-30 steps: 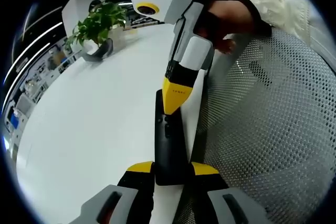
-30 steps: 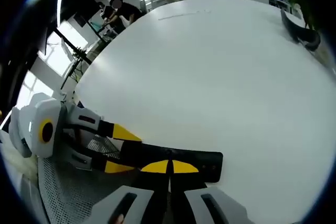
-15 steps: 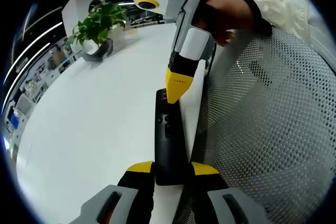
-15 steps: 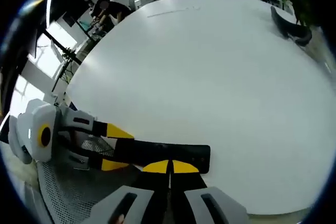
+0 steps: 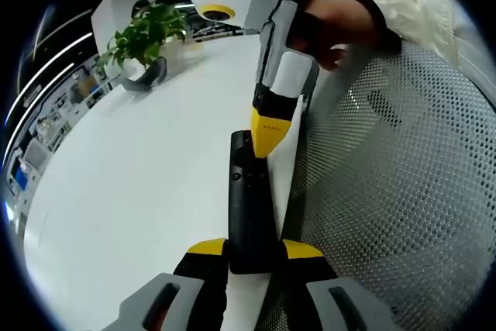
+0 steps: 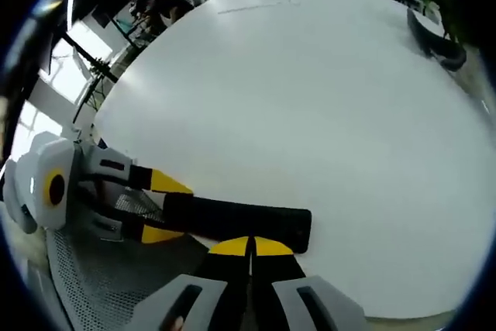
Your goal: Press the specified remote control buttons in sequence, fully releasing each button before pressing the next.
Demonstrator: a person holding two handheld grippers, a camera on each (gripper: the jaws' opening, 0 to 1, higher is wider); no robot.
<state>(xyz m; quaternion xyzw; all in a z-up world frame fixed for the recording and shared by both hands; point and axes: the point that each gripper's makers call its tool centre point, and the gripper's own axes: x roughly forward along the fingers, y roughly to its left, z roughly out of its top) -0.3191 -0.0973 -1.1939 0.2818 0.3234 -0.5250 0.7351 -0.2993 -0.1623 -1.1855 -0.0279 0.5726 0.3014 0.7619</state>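
A long black remote control [image 5: 249, 207] lies lengthwise away from me in the left gripper view, its near end clamped between my left gripper's [image 5: 255, 249] yellow-tipped jaws. My right gripper [image 5: 270, 143] comes down from above with its yellow tip shut, at the remote's far end. In the right gripper view the remote [image 6: 236, 220] lies crosswise just beyond my shut right gripper [image 6: 250, 246], with the left gripper [image 6: 159, 208] holding it from the left.
A white table [image 6: 310, 114] spreads beyond the remote. A potted plant [image 5: 143, 40] stands at its far side. A grey mesh chair back [image 5: 403, 191] is on the right. A person's gloved hand [image 5: 333, 25] holds the right gripper. A person [image 6: 159, 9] stands far off.
My right gripper's tip has slid from the remote's middle buttons toward its far end and lifted slightly. The left gripper keeps its hold unchanged.
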